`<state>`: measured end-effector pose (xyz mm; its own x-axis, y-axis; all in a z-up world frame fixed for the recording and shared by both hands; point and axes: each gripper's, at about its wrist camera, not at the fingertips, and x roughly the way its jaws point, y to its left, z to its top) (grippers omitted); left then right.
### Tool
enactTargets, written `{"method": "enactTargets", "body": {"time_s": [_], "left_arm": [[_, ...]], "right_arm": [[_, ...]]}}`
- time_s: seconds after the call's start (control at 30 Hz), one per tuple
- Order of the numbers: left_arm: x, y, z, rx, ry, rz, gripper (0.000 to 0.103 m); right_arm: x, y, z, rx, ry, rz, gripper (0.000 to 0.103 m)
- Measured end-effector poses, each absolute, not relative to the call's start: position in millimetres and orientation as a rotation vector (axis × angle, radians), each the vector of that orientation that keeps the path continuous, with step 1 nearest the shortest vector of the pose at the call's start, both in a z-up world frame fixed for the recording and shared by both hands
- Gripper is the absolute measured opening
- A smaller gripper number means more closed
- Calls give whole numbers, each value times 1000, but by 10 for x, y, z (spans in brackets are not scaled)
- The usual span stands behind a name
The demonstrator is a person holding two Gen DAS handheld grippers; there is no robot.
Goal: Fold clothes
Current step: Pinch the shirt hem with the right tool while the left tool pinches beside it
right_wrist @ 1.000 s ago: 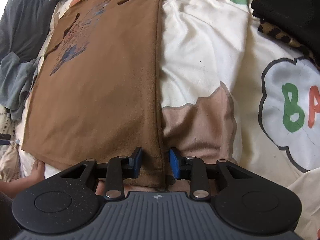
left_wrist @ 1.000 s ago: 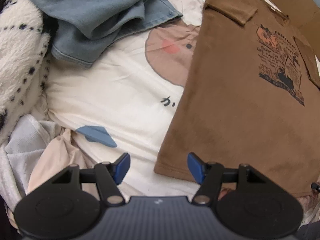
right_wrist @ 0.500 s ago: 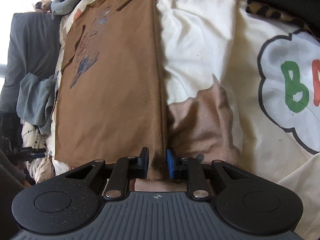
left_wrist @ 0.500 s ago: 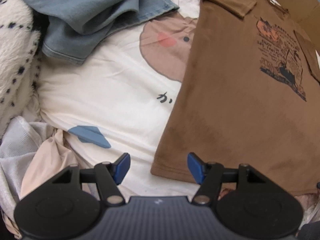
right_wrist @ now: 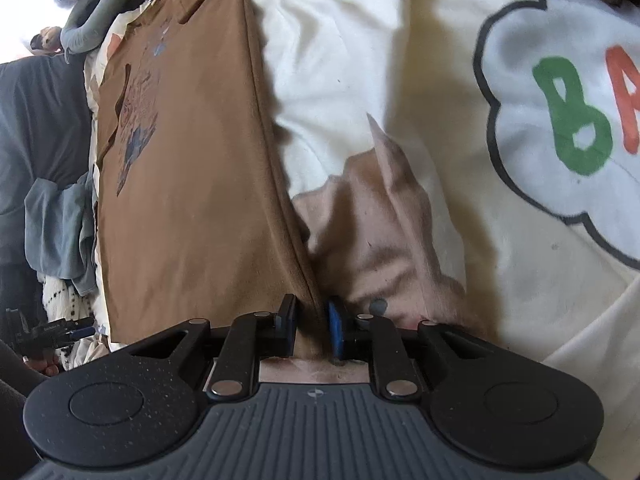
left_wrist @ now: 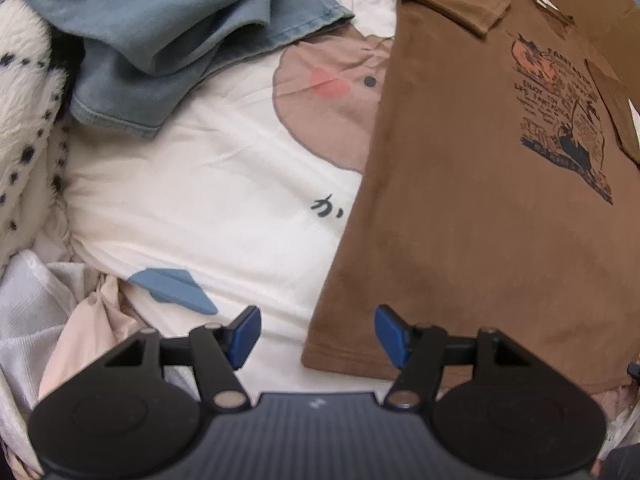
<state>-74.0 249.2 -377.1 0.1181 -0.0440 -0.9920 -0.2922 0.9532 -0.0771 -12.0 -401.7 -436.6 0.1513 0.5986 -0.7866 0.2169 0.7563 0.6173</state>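
Brown T-shirt [left_wrist: 472, 216] laid flat on a printed bedsheet [left_wrist: 208, 200].
Left gripper [left_wrist: 318, 334]: jaws wide, empty, lower centre over the hem corner. Right gripper [right_wrist: 312, 322]: jaws narrow, its grip on the side edge unclear.

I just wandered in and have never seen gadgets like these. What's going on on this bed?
A person is folding laundry with a handheld gripper in each hand. A brown T-shirt lies flat on the cartoon-print bedsheet, sleeves already folded in. The right gripper has its jaws narrowed around the shirt's bottom corner at the side edge. The left gripper hangs open above the opposite bottom corner, not gripping yet. Denim clothes are heaped nearby.
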Motion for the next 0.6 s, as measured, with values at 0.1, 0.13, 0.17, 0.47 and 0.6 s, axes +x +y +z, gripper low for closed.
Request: {"method": "enactTargets", "body": {"time_s": [0.1,0.13,0.17,0.47,0.6], "left_arm": [[-762,2530,-3776,-285,1448,179,66],[-769,2543,-3778,-287,1448,177,66],[-777,2556,-3778,-288,1448,175,66],[-811,2743,-3738,-331,1397,157,61],[-816,2834,-3734,-359,1374,151,52]], "right_arm": [[-81,-4036,-4409,763,1419,299,23],[-73,-4033,-4415,765,1421,297,23],[-68,-4025,-4413,760,1423,297,23],[-154,-3905,-4329,664,1464,275,3],[-161,-3826,-4258,601,1467,233,3]]}}
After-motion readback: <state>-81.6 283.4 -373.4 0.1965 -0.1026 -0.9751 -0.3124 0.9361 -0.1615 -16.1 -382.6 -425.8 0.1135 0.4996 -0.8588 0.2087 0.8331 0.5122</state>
